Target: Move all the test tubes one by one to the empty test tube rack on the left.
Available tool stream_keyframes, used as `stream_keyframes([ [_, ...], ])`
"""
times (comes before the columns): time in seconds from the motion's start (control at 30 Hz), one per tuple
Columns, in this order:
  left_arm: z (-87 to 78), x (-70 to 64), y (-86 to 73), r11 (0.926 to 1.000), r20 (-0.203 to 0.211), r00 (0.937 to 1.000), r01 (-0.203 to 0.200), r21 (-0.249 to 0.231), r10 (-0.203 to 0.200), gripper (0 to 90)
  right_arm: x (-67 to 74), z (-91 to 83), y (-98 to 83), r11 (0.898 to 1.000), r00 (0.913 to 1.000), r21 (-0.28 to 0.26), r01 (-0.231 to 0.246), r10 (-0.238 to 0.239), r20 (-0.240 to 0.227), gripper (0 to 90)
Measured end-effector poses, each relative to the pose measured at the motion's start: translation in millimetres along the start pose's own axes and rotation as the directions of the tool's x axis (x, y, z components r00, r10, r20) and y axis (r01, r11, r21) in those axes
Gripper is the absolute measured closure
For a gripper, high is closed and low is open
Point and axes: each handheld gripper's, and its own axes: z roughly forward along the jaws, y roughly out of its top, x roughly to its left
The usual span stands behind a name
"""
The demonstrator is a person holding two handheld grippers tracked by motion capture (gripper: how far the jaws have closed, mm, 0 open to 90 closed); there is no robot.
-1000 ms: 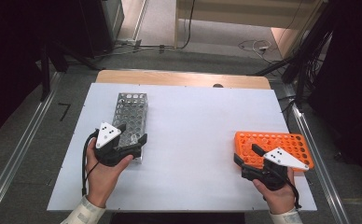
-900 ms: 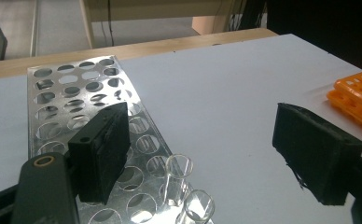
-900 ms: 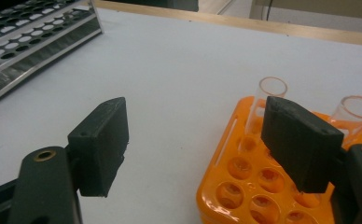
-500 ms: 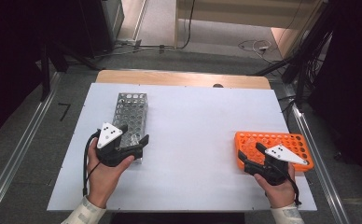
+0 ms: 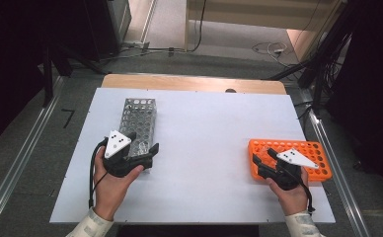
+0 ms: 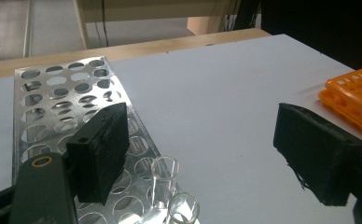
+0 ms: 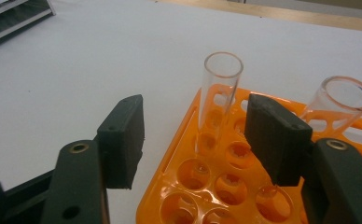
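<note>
White tabletop [image 5: 204, 138] is spreading before me. I'm seeing the metal rack [image 5: 137, 123] lying lengthwise away from me, left gripper [image 5: 147, 154] gaping over its near end. The right gripper [image 7: 195, 135] is gaping around an upright glass tube [image 7: 219, 100] standing in the orange rack [image 5: 305, 150].

Table top [image 5: 209, 138] was plain white, with a tan wood edge on the far side. Left rack [image 5: 138, 123] was bare silver metal, patterned with rows of round holes. Right rack [image 5: 308, 149] was bright orange with a grid of round wells. Test tubes [image 7: 219, 100] were clear glass. Both grippers [image 5: 152, 150] [image 5: 257, 160] were black, each with a pale grey triangular plate. Sleeves were cream.
</note>
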Motion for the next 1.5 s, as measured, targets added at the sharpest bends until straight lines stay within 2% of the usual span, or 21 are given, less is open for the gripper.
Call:
stream_keyframes([
  [0.23, 1.4, -1.4, -1.1, 1.0000, 0.000, 1.0000, -0.001, 0.005, 0.001, 18.4, 1.7, 5.3, -0.5, 1.000, 0.9998, -0.003, 0.013, -0.013, 0.017, 49.4],
  [0.37, 1.4, -1.6, -1.1, 1.0000, -0.001, 1.0000, 0.000, 0.004, 0.000, 18.5, 0.9, 6.3, -0.2, 1.000, 0.9992, -0.004, 0.001, -0.001, 0.040, 58.6],
  [0.53, 2.1, -2.2, -1.5, 1.0000, 0.001, 1.0000, -0.005, 0.008, 0.005, 18.6, 0.9, 8.6, -0.4, 1.000, 0.9972, 0.020, -0.016, 0.014, 0.073, 64.1],
  [0.73, 2.3, -2.8, -1.6, 0.9999, 0.000, 1.0000, -0.006, 0.009, 0.006, 18.6, 1.0, 10.0, -0.2, 1.000, 0.9979, 0.027, -0.009, 0.007, 0.065, 72.2],
  [0.97, 1.9, -3.2, -1.3, 1.0000, 0.004, 1.0000, -0.003, 0.009, 0.003, 18.3, 0.6, 5.8, 3.0, 1.000, 0.9976, 0.008, -0.009, 0.008, 0.069, 73.3],
  [1.07, 1.9, -3.2, -1.0, 0.9999, 0.003, 1.0000, -0.004, 0.010, 0.004, 18.3, 1.1, 1.3, 6.7, 1.000, 0.9981, -0.004, -0.011, 0.011, 0.060, 73.2],
  [1.13, 2.0, -3.7, -0.8, 0.9999, 0.002, 1.0000, -0.005, 0.010, 0.005, 18.3, 2.5, -1.8, 10.0, 1.000, 0.9979, -0.010, 0.007, -0.007, 0.064, 73.2],
  [1.37, 0.7, -3.9, 0.5, 1.0000, 0.005, 1.0000, -0.007, 0.005, 0.007, 18.1, 4.2, -13.1, 18.8, 0.999, 0.9983, -0.036, 0.005, -0.003, 0.058, 73.2],
  [1.5, 1.2, -4.7, 0.6, 1.0000, 0.010, 0.9999, -0.007, 0.006, 0.007, 18.1, 7.1, -17.3, 21.2, 0.999, 0.9993, -0.040, 0.003, -0.001, 0.036, 73.2],
])
